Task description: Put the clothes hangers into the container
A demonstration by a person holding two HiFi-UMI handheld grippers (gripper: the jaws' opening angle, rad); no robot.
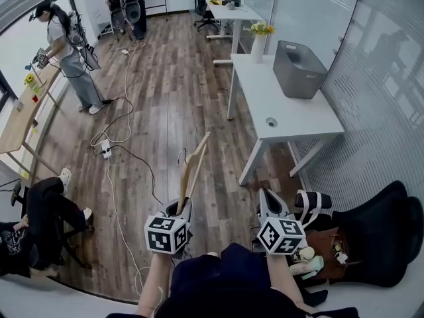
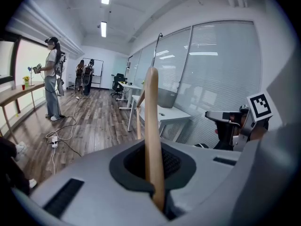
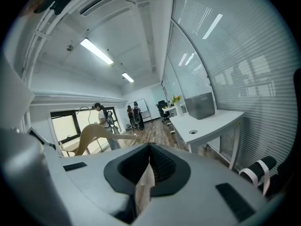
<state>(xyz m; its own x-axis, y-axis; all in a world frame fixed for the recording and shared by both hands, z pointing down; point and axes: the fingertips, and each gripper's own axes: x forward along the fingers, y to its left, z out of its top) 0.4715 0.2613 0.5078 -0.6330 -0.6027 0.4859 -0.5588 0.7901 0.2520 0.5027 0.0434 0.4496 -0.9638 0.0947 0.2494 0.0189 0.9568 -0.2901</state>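
One wooden hanger (image 1: 193, 167) stands upright, clamped in the jaws of the left gripper (image 1: 183, 209), well apart from the grey container (image 1: 298, 71) on the white bench (image 1: 281, 114). We find the right gripper (image 1: 270, 203) with jaws together, empty.

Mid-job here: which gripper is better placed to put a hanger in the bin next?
Left. The left gripper is shut on a wooden hanger, ready to carry. The right gripper is shut with no hanger, though it is on the side of the bin on the white table.
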